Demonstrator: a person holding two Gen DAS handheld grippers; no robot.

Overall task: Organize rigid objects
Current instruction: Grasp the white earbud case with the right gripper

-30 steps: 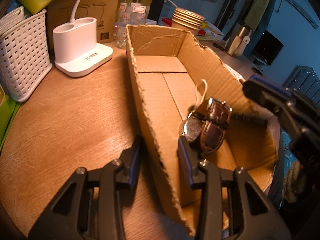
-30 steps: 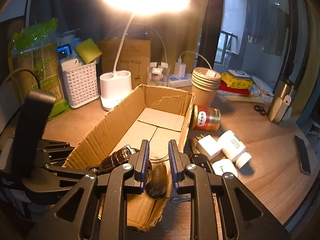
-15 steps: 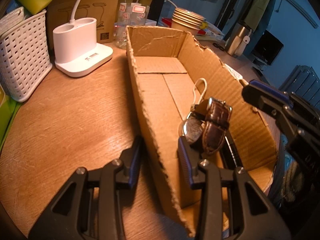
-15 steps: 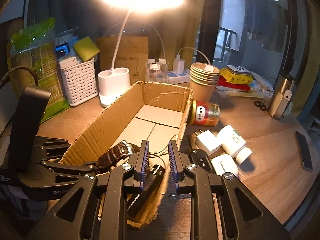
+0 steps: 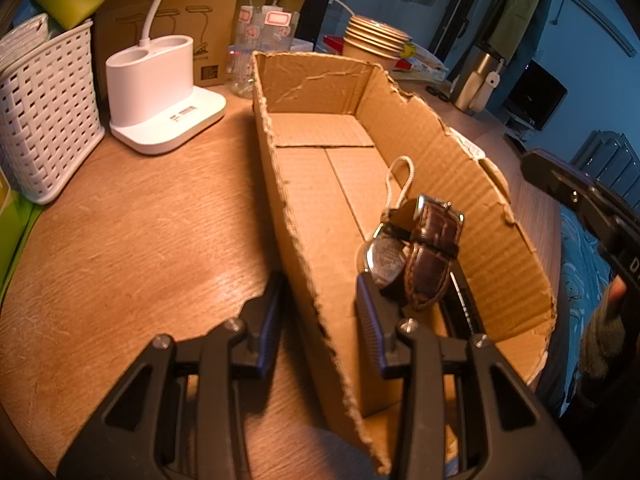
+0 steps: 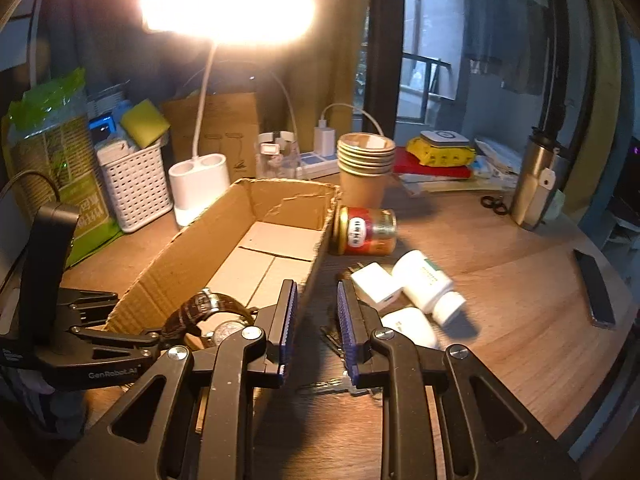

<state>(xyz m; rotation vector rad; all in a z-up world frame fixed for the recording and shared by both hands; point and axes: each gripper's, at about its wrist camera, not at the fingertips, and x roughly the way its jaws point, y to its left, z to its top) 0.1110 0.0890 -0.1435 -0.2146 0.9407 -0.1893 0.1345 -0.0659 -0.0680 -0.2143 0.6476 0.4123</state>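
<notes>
A lamp-lit wooden desk (image 6: 500, 300) crowded with clutter fills both views. Nearest, the left gripper (image 5: 320, 312) straddles the near-left wall of the cardboard box (image 5: 312, 200), its jaws closed on that wall, likely to steady the box while things are dropped in. Inside, at the near end, lie a brown-strapped watch (image 5: 420, 256) and a dark slim object (image 5: 460, 300) beside it, too hidden to name. The right gripper (image 6: 316, 320), jaws drawn together and holding nothing, hangs just outside the box's right wall, pointed toward the loose items waiting on the desk: a white charger plug (image 6: 376, 286), a white pill bottle (image 6: 428, 284) and, farther off, a red tin (image 6: 366, 230) on its side against the box. Beyond stand stacked paper cups (image 6: 364, 164), the desk lamp (image 6: 198, 184) and a white basket (image 6: 134, 184).
</notes>
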